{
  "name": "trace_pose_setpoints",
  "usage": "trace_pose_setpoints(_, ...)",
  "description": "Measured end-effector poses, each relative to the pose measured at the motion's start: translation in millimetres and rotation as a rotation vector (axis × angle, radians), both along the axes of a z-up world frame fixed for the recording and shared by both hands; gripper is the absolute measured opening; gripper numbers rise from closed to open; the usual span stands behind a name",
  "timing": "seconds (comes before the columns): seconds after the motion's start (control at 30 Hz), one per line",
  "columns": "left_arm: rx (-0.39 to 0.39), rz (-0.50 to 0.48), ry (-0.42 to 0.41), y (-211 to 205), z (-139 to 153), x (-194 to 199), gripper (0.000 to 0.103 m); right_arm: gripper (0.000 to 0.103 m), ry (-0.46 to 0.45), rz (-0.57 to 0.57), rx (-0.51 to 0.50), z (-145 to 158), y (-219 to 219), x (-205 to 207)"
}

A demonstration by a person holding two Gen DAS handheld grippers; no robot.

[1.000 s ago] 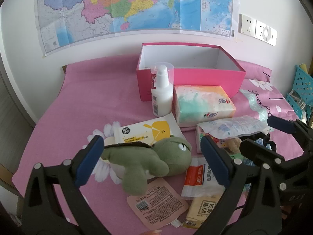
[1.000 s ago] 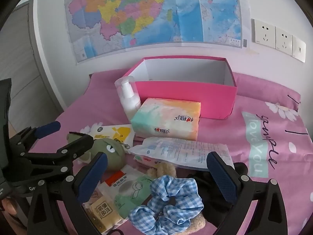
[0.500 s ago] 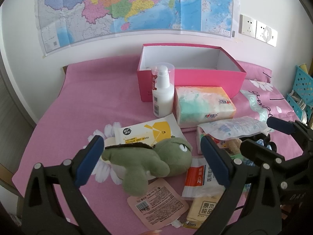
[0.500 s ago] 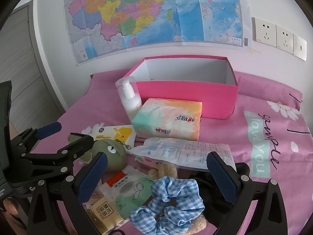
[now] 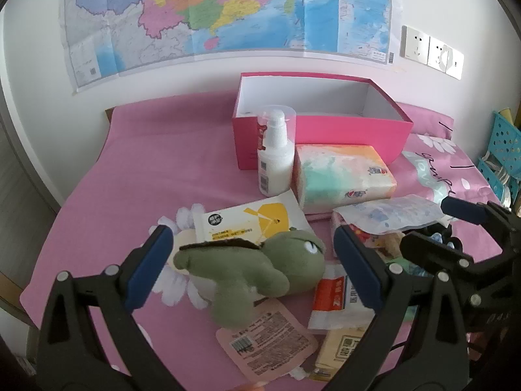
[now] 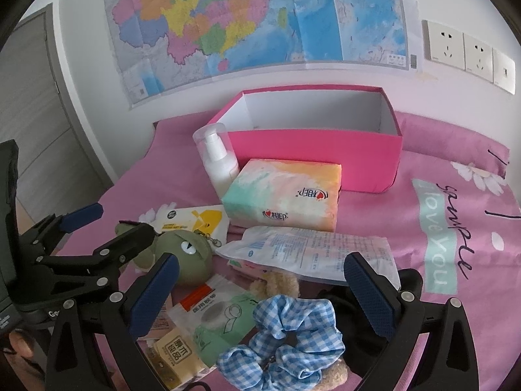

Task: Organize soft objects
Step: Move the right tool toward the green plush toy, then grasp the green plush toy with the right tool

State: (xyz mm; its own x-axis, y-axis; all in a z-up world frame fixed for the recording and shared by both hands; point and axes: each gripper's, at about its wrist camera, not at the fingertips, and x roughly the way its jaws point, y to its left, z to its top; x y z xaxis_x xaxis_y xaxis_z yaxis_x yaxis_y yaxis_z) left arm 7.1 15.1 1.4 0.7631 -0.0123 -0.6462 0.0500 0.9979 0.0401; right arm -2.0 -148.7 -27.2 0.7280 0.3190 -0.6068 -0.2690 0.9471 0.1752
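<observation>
**Both hand-held grippers wide open over the pile**

The left hand-held gripper (image 5: pixel 249 267) hangs spread wide, gripping nothing, its blue pads flanking the green plush turtle (image 5: pixel 257 265) without touching it. The turtle lies on the pink bed (image 5: pixel 156 169), partly over a yellow wipes pack (image 5: pixel 250 220) at its 12 o'clock. The right hand-held gripper (image 6: pixel 260 293) is equally agape and empty, framing a blue gingham scrunchie (image 6: pixel 286 335) at 6 o'clock in its view. A pastel tissue pack (image 6: pixel 286 194) sits just beside a white pump bottle (image 6: pixel 218 159). The pink box (image 6: pixel 312 150) stands open at 12 o'clock.
</observation>
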Motion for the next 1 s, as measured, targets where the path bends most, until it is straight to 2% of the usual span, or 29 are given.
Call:
trace_pose_setpoints(0.1,-0.031,-0.01,0.015,11,-1,5,0.099,0.103,0.007,0.002,-0.007,0,0,5)
trace_pose_setpoints(0.37,-0.046,-0.016,0.039,38,-4,20,0.099,0.1,0.045,0.024,0.024,2,-6,22)
trace_pose_setpoints(0.5,-0.068,-0.042,0.073,55,-10,21,0.099,0.098,0.059,0.102,0.04,2,4,20)
trace_pose_setpoints(0.63,-0.078,-0.067,0.089,66,-16,17,0.099,0.083,0.082,0.202,0.036,-1,26,21)
trace_pose_setpoints(0.73,-0.093,-0.1,0.113,73,-23,14,0.099,0.078,0.106,0.255,0.034,-4,42,22)
trace_pose_setpoints(0.87,-0.144,-0.135,0.139,79,-29,14,0.099,0.078,0.141,0.288,0.038,-7,52,30)
trace_pose_setpoints(1.0,-0.174,-0.176,0.151,77,-30,15,0.095,0.078,0.183,0.301,0.028,-12,63,43)
